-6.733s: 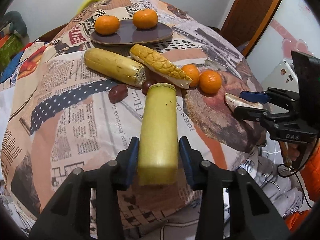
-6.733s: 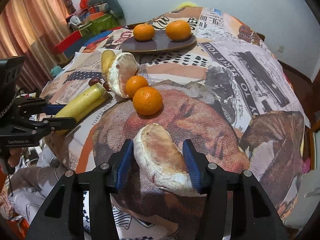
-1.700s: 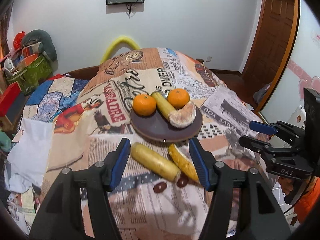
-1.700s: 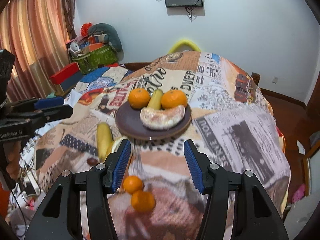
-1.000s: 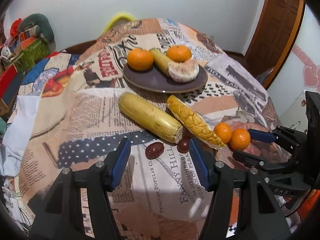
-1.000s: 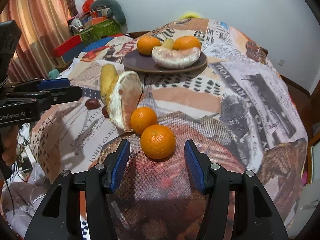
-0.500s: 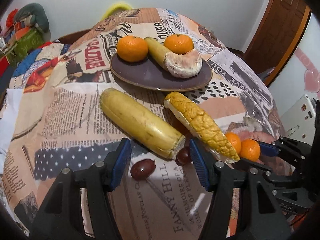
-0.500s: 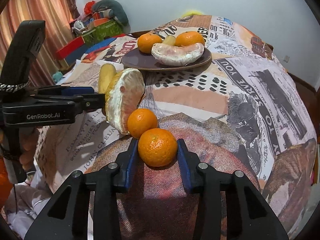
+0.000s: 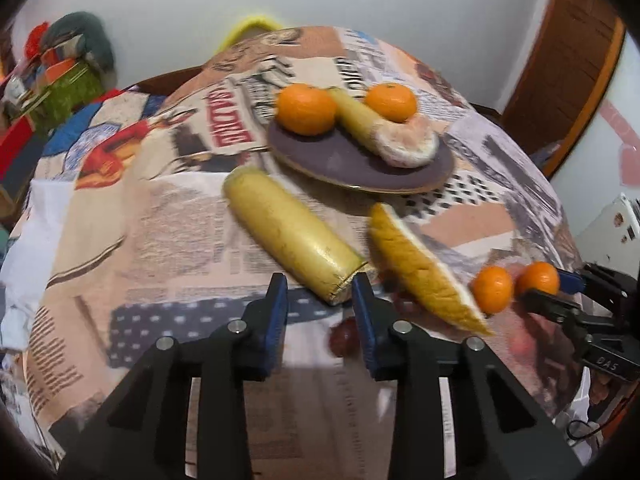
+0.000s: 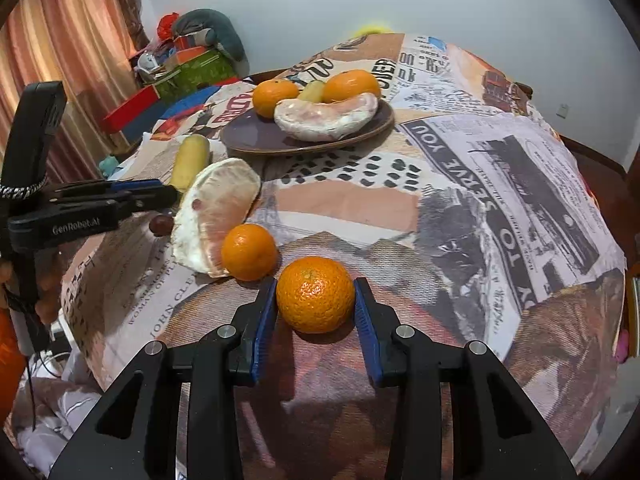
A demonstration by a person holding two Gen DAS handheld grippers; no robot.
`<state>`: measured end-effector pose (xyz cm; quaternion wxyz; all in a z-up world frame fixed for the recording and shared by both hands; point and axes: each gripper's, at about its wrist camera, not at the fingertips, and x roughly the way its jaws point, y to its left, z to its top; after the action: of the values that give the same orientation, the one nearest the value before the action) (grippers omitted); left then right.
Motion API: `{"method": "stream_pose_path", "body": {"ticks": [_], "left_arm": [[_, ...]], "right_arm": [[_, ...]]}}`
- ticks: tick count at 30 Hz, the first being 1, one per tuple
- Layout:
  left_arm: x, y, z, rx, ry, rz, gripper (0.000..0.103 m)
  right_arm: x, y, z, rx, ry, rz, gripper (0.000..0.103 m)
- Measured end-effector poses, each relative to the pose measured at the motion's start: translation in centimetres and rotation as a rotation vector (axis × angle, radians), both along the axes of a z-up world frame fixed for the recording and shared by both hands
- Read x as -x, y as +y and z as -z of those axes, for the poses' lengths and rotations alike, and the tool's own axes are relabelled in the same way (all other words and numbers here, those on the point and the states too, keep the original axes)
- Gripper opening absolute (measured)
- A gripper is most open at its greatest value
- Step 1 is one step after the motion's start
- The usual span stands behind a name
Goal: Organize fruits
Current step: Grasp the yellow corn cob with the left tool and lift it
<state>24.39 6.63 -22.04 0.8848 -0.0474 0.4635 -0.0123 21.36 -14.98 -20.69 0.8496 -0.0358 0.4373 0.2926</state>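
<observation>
Closing in now, right gripper [image 10: 315,300] hugs the mandarin [image 10: 315,294] it only framed before, left gripper [image 9: 319,300] half-open, empty, plate [image 10: 256,136] next.

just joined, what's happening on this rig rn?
Fruit sorting by a person with two handheld claws. The right claw is closed around a mandarin that sits on the tablecloth, not lifted. The left claw is open, lined up on the near end of a yellow cylinder. The purple plate already holds two mandarins, a yellow piece and a pomelo segment. Another mandarin and a pomelo wedge remain off the plate.
</observation>
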Motion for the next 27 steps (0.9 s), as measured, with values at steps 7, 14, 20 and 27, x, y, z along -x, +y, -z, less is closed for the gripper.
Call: {"method": "stream_pose_path", "body": {"ticks": [7, 14, 20, 27], "left_arm": [[0.0, 3.7, 0.1, 0.052, 0.044, -0.090, 0.024], [-2.1, 2.8, -1.8, 0.047, 0.000, -0.101, 0.043], [-5.5, 2.3, -1.5, 0.031, 0.005, -0.156, 0.059], [-8.2, 3.3, 1.0, 0.048, 0.059, -0.217, 0.052]], "right_arm": [[0.1, -0.6, -0.2, 0.002, -0.004, 0.013, 0.035], [-0.6, -1.1, -0.4, -0.002, -0.014, 0.030, 0.035], [-1.4, -1.5, -0.7, -0.010, -0.027, 0.038, 0.035], [-2.1, -1.5, -0.4, -0.007, -0.037, 0.033, 0.035]]}}
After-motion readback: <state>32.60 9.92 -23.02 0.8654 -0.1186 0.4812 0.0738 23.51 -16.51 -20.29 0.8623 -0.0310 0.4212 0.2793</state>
